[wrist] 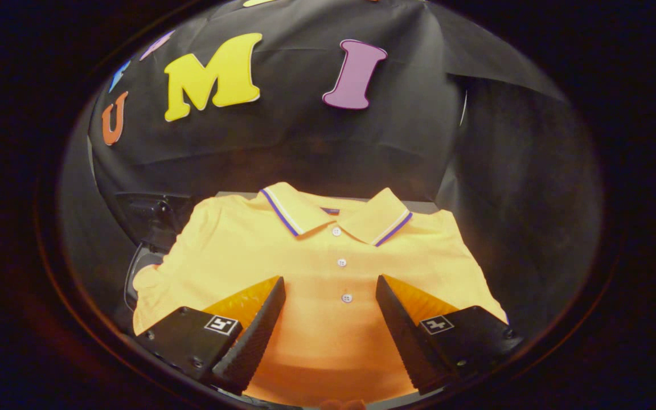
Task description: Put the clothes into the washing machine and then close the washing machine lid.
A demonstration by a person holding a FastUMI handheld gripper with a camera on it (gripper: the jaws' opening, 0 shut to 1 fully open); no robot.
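Black cloth wall behind; polo shirt [328, 273] flat w/ collar far; tool [331, 285] wide apart above it.

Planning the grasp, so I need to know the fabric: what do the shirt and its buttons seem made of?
The yellow polo shirt, under the open gripper, looks like soft matte knit, likely cotton piqué: it lies limp, with a ribbed striped collar. Its buttons look like pale, smooth plastic.

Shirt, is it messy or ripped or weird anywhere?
Nothing stands out. The shirt lies flat and neat, collar folded down and its buttons done up. No rips or stains show. The gripper is open over it, one finger on each side of the button row.
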